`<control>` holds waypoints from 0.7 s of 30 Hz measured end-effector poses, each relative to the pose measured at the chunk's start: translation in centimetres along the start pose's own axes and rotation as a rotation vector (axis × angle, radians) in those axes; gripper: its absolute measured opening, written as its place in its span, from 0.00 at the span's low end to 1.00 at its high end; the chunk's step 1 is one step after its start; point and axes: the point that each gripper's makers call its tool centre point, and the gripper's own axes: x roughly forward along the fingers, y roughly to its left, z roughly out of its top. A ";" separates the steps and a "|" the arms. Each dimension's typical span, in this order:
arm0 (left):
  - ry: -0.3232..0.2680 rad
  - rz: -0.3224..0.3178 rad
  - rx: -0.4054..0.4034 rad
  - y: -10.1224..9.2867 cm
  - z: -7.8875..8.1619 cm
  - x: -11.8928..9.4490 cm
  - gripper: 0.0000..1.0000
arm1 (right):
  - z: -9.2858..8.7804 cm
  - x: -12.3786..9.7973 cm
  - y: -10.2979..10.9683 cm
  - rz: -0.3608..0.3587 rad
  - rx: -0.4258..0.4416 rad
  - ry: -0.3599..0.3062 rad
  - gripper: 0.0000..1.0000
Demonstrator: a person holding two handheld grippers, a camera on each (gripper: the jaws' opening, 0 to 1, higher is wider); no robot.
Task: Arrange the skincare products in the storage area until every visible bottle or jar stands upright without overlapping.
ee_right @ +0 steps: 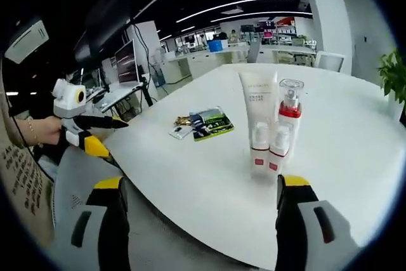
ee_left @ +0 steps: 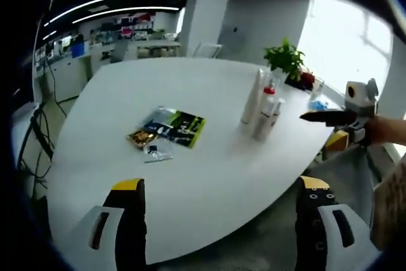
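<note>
An open-plan office is showing in both views. A large white rounded meeting table (ee_left: pixel 209 131) is filling the foreground. Long strip lights (ee_right: pixel 241 6) are glowing on a dark ceiling. Behind the table, rows of white desks (ee_right: pixel 209 61) are stretching back, with a computer monitor (ee_right: pixel 125 61) standing on one. A grey office chair (ee_right: pixel 76 188) is sitting at the table's edge, and a potted plant (ee_left: pixel 287 60) is catching bright window light (ee_left: pixel 346 39).

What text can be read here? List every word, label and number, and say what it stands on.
None can be read.
Tube: a few lines of small print near the top, too blurred.
Green packet: printing, too small.
Small bottles: red bands, no legible text.
Shelves at the back: coloured signs, blurred.
</note>
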 end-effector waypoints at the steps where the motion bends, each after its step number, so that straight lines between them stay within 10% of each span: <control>1: -0.016 -0.001 -0.004 0.1 0.2 -0.1 0.97 | 0.2 0.5 0.4 0.010 -0.010 0.004 0.98; 10: -0.051 0.009 0.033 0.5 0.2 -0.3 0.95 | 1.2 5.6 3.9 0.116 -0.111 0.070 0.98; 21: -0.046 -0.001 0.019 1.0 -0.3 -0.2 0.95 | 1.8 13.3 2.7 0.125 -0.158 0.145 0.98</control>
